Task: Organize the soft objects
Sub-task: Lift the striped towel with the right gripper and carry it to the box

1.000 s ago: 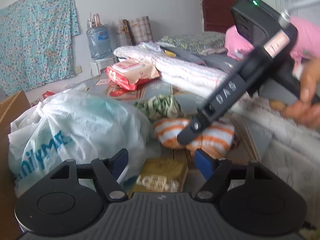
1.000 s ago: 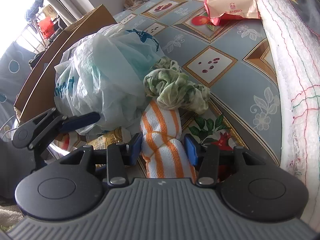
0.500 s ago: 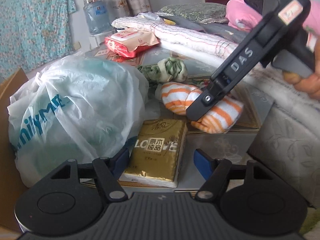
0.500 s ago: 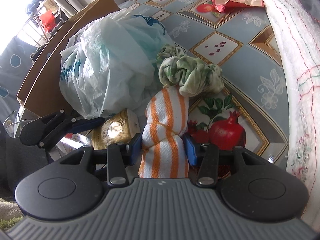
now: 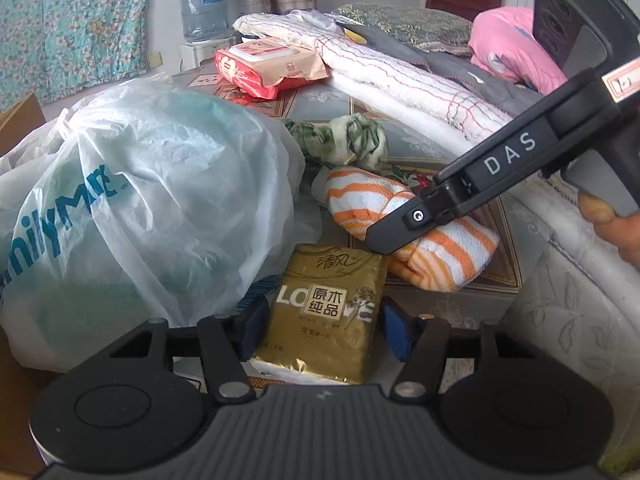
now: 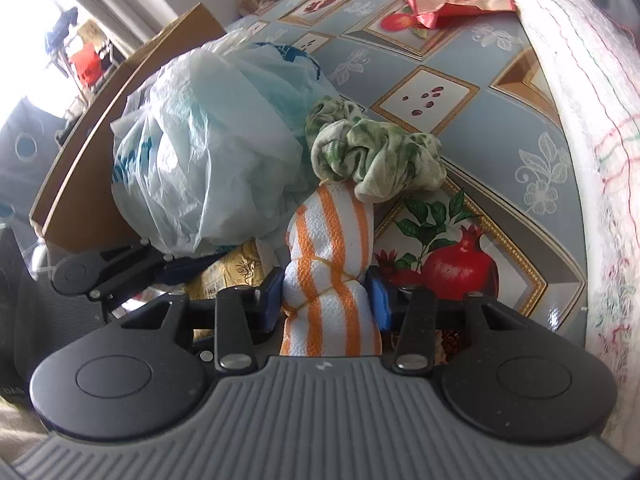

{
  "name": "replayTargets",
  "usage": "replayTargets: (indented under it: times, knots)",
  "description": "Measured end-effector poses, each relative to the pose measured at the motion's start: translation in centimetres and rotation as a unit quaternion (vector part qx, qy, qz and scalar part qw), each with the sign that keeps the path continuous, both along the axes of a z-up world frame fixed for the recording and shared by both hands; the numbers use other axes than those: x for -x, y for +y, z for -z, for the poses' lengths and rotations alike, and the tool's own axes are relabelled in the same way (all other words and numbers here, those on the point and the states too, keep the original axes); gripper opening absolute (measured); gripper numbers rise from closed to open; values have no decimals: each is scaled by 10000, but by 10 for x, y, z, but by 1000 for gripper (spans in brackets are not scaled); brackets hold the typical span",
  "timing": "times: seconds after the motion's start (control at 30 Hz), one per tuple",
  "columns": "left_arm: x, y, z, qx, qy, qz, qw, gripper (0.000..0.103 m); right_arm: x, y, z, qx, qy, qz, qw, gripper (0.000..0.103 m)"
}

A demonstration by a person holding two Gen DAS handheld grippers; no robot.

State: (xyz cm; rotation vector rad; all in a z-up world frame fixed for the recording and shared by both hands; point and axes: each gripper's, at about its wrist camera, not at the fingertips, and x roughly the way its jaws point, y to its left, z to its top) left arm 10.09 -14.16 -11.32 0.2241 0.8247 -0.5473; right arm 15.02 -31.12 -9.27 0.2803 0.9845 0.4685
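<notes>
An orange-and-white striped rolled towel [image 6: 332,232] lies on the patterned table [image 6: 500,92]. My right gripper [image 6: 325,300] is closing on its middle, with both blue pads pressing its sides. A crumpled green cloth [image 6: 376,156] touches the towel's far end. In the left wrist view, the gold tissue pack [image 5: 324,304] sits between the fingers of my left gripper [image 5: 323,330]. Those jaws are closing, their pads close to the pack's sides without squeezing it. The striped towel [image 5: 360,196] and the right gripper's finger [image 5: 384,236] lie just beyond.
A bulging white plastic bag [image 5: 152,200] crowds the left side, next to a cardboard box [image 6: 100,120]. A red wet-wipes pack [image 5: 264,64] lies further back. Folded blankets [image 5: 400,76] and a pink pillow [image 5: 504,52] line the right. A hand holds the right gripper's handle.
The left gripper tipped downward and came over the gold tissue pack, which now sits between its narrowing fingers. The right gripper stayed on the striped towel and tightened slightly.
</notes>
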Motion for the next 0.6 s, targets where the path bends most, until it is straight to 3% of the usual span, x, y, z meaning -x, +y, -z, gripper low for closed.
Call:
replayTargets:
  times: [0.13,0.33,0.47,0.6]
  knots:
    - [0,8,-14,332,68,-41,9994,60,3,-12,-6,-545,64,203,9983,40]
    - [-4,21,-51,857,-107,-157,9961,60,12,-25,-37,-1152,-242,367,9924,40]
    - [-12,33,-78,1231,-351,-322,9913,60,10,-29,-60,-1549,-499,432,9857,40]
    - [-22,49,-99,1363,-652,-673,9862,60,-3,-21,-81,-1802,-725,391,9802,40]
